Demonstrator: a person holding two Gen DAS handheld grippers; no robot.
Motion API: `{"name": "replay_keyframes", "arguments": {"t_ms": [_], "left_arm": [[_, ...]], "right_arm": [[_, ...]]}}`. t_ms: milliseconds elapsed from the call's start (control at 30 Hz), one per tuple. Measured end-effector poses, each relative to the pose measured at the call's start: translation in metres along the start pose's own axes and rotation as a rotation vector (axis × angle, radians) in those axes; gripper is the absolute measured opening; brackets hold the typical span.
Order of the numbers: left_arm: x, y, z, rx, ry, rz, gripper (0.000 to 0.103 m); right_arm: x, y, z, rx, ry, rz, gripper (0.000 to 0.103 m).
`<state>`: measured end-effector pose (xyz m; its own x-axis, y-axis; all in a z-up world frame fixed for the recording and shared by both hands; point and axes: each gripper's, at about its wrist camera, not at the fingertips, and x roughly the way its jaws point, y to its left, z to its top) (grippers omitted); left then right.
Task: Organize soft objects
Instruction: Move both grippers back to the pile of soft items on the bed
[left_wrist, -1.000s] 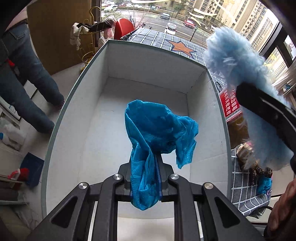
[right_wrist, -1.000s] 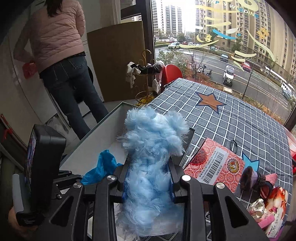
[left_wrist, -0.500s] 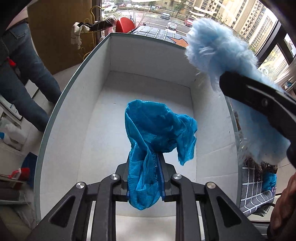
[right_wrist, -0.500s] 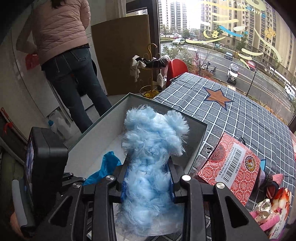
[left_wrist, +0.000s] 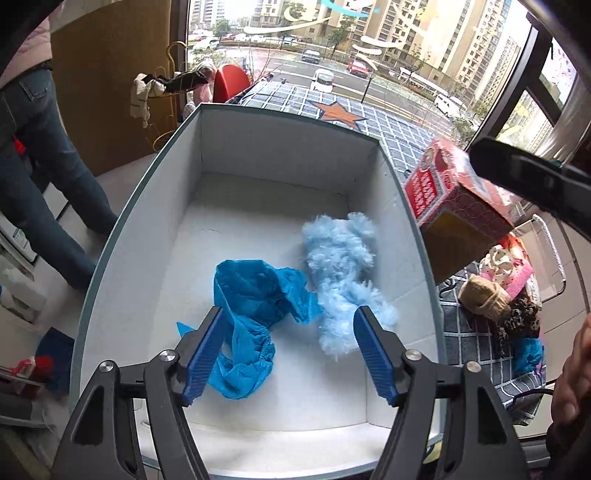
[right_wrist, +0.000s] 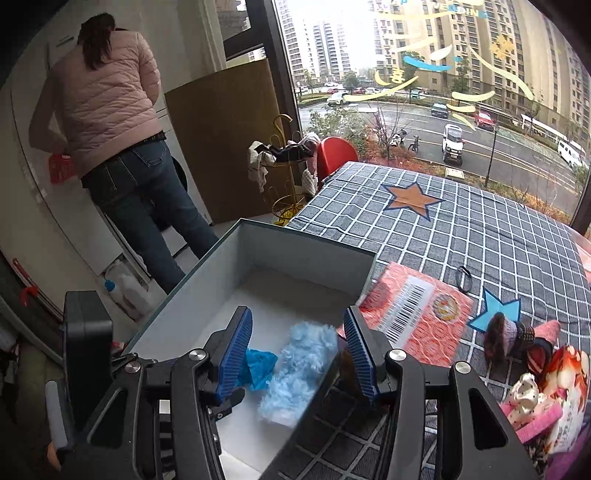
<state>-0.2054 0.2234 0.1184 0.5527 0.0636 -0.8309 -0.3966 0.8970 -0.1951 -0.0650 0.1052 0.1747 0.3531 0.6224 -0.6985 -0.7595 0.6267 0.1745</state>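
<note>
A crumpled blue plastic cover (left_wrist: 251, 314) (right_wrist: 258, 365) and a fluffy light-blue soft item (left_wrist: 343, 273) (right_wrist: 299, 373) lie side by side on the floor of a white box (left_wrist: 288, 166) (right_wrist: 306, 258). My left gripper (left_wrist: 291, 354) hangs above the box's near end; its jaws are opening and nothing is pressed between the blue pads. My right gripper (right_wrist: 299, 358) is also opening, over the box's right wall, with the fluffy item below it and free of its pads.
A red patterned carton (left_wrist: 454, 206) (right_wrist: 413, 314) leans beside the box on a grey checked tablecloth (right_wrist: 480, 236). Several small soft things (right_wrist: 535, 369) (left_wrist: 498, 288) are piled at the right. A person (right_wrist: 110, 147) stands at the back left by a washing machine.
Both grippers opened. The blue cover dropped from the left gripper and the fluffy item from the right one; both now lie in the box. The right gripper drew back to the right.
</note>
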Motion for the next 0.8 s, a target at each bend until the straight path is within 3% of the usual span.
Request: {"name": "replay_keyframes", "arguments": {"t_ms": [33,67,267,467,600,800], "left_arm": [[-0.003,0.000,-0.003,0.001,-0.010,-0.021,0.080],[-0.005,0.000,-0.006,-0.002,-0.013,-0.033,0.080],[-0.018,-0.015,-0.019,0.034,-0.028,-0.089,0.080],[-0.034,-0.099,-0.026,0.231,-0.026,-0.187,0.080],[-0.029,-0.163,-0.039,0.369,0.019,-0.267,0.080],[0.014,-0.222,-0.048,0.466,0.131,-0.253,0.080]], "right_arm": [[-0.010,-0.009,-0.005,0.022,-0.009,-0.012,0.072],[-0.019,-0.016,-0.011,0.040,-0.024,-0.027,0.074],[-0.085,-0.061,-0.050,0.098,-0.073,-0.157,0.074],[-0.122,-0.127,-0.104,0.231,-0.021,-0.317,0.074],[-0.135,-0.161,-0.144,0.334,0.017,-0.367,0.074],[-0.138,-0.185,-0.182,0.323,0.075,-0.436,0.074]]}}
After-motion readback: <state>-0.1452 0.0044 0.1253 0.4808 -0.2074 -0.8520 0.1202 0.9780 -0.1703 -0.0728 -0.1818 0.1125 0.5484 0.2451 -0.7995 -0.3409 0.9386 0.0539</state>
